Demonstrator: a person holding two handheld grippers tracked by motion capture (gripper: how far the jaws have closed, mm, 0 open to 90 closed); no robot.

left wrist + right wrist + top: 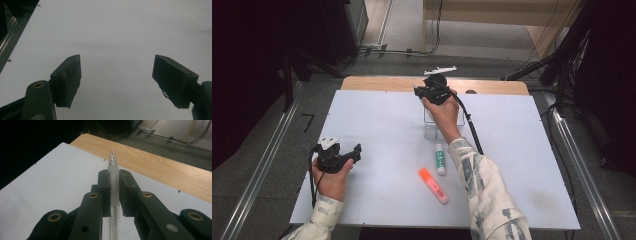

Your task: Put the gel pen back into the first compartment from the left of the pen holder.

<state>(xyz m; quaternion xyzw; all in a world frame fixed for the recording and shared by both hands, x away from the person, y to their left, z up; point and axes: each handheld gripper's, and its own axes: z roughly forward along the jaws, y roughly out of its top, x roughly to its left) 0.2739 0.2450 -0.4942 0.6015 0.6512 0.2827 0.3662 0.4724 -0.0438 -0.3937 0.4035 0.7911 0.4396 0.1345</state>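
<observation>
between the right gripper's [114, 187] fingers [104, 192], a clear pen [114, 170] sits clamped.

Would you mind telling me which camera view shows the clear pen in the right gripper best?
The right gripper view: the clear pen lies lengthwise between the closed jaws of the right gripper, its tip pointing past them. In the high view that gripper is raised above the table, the pen too small to make out. The left gripper view faces bare table.

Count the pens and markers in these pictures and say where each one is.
3. An orange highlighter marker and a white marker with green label lie on the white table; a clear plastic pen is clamped in the right tongs. The clear holder may hide more.
</observation>
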